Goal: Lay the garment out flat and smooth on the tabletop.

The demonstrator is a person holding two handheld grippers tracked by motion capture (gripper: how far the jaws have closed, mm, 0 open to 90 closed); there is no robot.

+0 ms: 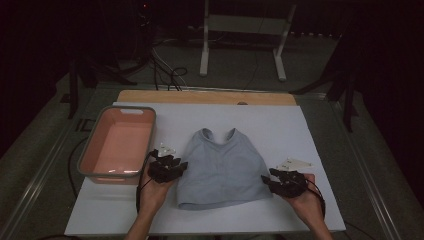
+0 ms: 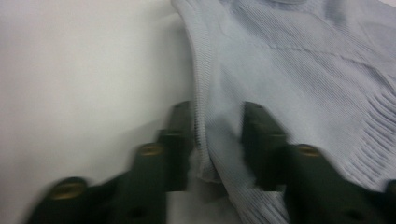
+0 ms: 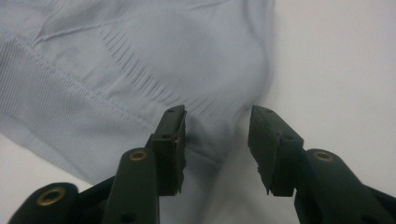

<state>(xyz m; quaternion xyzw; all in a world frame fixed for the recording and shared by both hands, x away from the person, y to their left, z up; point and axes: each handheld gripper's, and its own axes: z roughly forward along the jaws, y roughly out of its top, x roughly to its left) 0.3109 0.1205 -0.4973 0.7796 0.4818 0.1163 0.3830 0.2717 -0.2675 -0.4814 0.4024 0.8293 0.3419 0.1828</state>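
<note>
A pale blue sleeveless ribbed top (image 1: 222, 167) lies flat on the white board (image 1: 290, 125), neck away from me. My left gripper (image 1: 181, 166) is at the top's left side edge. In the left gripper view its jaws (image 2: 217, 121) straddle the hemmed edge (image 2: 201, 116) with a visible gap, fabric lying between them. My right gripper (image 1: 268, 179) is at the top's lower right corner. In the right gripper view its jaws (image 3: 217, 121) stand apart around that corner of the top (image 3: 140, 70), and the pads are not pressing on it.
A pink tub with a grey rim (image 1: 90, 145) stands at the board's left, close to my left hand. A wooden table edge (image 1: 205, 96) shows behind the board. A white stand (image 1: 245, 25) and cables sit on the dark floor beyond.
</note>
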